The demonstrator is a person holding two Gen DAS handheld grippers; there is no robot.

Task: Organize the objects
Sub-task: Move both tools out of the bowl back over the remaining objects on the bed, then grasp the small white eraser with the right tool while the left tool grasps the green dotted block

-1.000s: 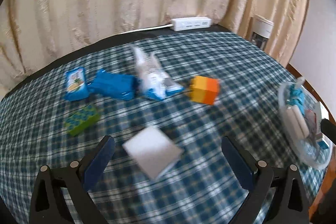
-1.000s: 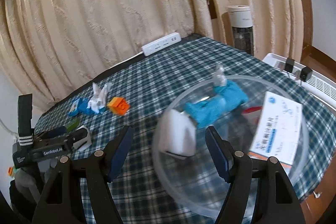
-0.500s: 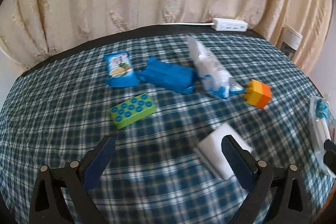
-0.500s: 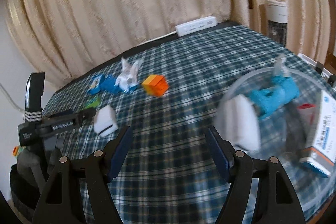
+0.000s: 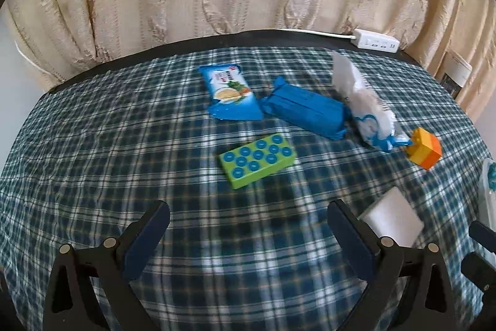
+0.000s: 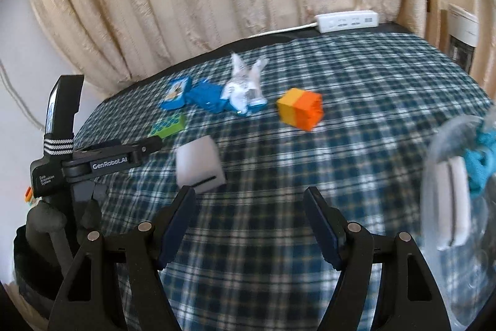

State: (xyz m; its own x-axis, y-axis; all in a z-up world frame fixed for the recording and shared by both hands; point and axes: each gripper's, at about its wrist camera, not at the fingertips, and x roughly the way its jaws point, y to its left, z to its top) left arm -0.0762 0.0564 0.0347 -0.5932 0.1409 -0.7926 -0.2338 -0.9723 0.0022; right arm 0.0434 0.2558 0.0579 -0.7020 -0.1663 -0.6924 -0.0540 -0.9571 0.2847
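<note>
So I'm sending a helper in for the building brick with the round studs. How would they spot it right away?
Start at the checked tablecloth and find the row of blue snack packets near the curtain. The green brick lies flat on the cloth, apart from them on the near side. It is the only lime-green thing there, with blue round studs on top, unlike the orange-and-yellow block.

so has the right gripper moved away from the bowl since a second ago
Yes. The right gripper swung left: the bowl, earlier straight ahead, now sits at the right edge.
</note>
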